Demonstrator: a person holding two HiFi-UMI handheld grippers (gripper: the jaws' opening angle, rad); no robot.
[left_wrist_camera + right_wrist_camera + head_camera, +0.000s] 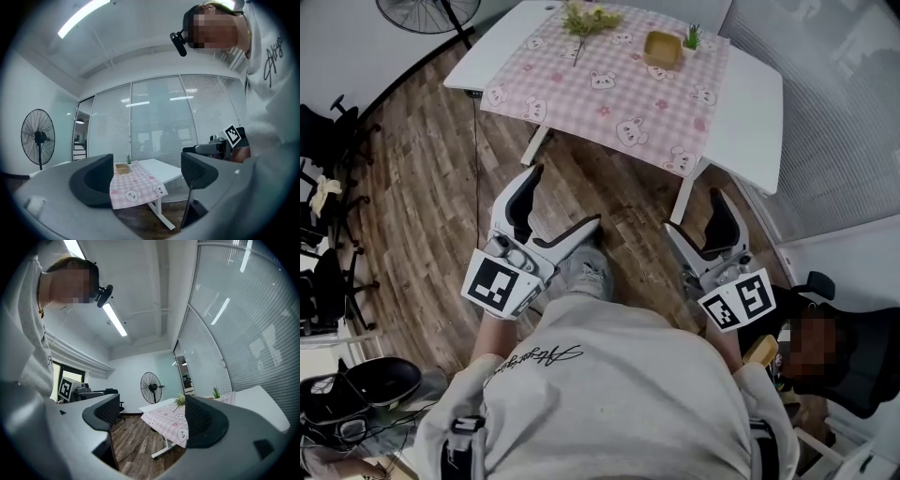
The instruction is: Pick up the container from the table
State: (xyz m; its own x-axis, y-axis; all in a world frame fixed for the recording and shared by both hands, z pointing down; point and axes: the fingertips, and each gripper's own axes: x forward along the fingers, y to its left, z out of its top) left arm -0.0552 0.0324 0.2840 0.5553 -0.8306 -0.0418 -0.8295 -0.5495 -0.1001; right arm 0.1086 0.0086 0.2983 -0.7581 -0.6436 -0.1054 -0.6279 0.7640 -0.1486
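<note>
The left gripper (565, 199) is hanging by the person's body, jaws apart and empty. The small tan square container (663, 47) is sitting on the pink checked cloth (609, 103) towards the white table's (750, 103) far side, well apart from both grippers. The right gripper (694, 211), jaws likewise gaping on nothing, is probably better placed: step closer, then straddle one container wall squarely.

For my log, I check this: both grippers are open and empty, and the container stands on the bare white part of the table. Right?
One part is wrong: the head view shows the container standing on the pink checked cloth, not on bare table. The left gripper and right gripper are indeed open and empty.
</note>
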